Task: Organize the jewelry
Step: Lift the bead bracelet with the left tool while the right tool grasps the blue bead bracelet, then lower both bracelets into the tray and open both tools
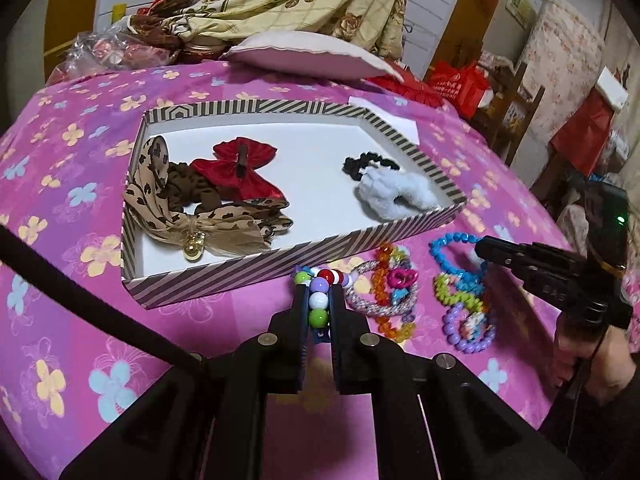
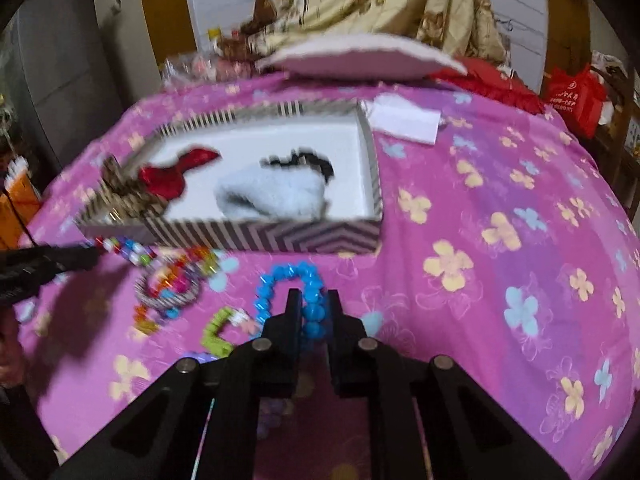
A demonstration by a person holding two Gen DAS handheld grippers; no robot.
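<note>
Sorting bead bracelets beside the striped box (image 1: 248,256) on the pink bedspread (image 1: 72,184).
Both bracelets are light, floppy and slick (grip across several beads): left gripper (image 1: 319,298) clamps the mixed-colour bracelet (image 1: 319,300) just beside the box's front wall; right gripper (image 2: 313,306) clamps the blue bracelet (image 2: 294,276) nearby.

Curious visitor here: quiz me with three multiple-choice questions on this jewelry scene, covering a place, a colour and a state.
1. Where is the red bow?
A. on the cloth
B. inside the striped box
C. on the pillow

2. What colour is the bracelet between the right gripper's fingers?
A. blue
B. orange
C. purple

3. The left gripper is:
A. wide open
B. shut on nothing
C. shut on the multicoloured bead bracelet

Answers: 1 B, it lies on the box's white floor; 2 A, blue beads sit there; 3 C, beads sit pinched between its fingers.
</note>
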